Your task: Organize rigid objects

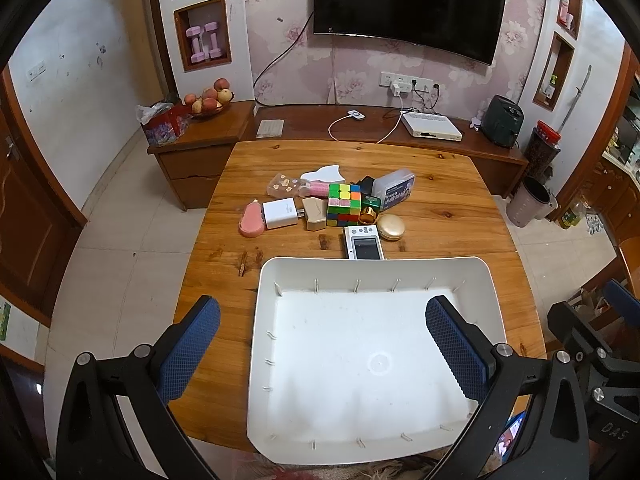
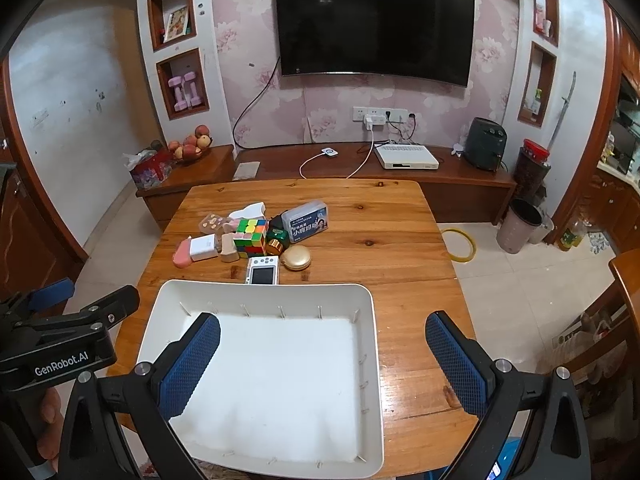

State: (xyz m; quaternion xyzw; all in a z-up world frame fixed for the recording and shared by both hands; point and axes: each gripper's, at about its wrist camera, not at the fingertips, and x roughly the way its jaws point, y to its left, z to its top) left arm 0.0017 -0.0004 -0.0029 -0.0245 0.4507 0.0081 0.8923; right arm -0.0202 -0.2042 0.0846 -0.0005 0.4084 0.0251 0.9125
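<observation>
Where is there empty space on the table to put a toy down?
The white tray is bare inside. The wooden table is free to the right of the blue-lidded box and gold case, and along the far edge. It is crowded around the puzzle cube, where small things sit packed together.

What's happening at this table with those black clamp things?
A person holds a two-finger gripper in each hand, both open and empty, hovering over a white tray on the wooden table. The left gripper and right gripper have not picked anything up yet. The tray holds nothing. Beyond it lies a cluster of small objects, among them a Rubik's cube, a white charger and a small white camera, apparently waiting to be sorted.
</observation>
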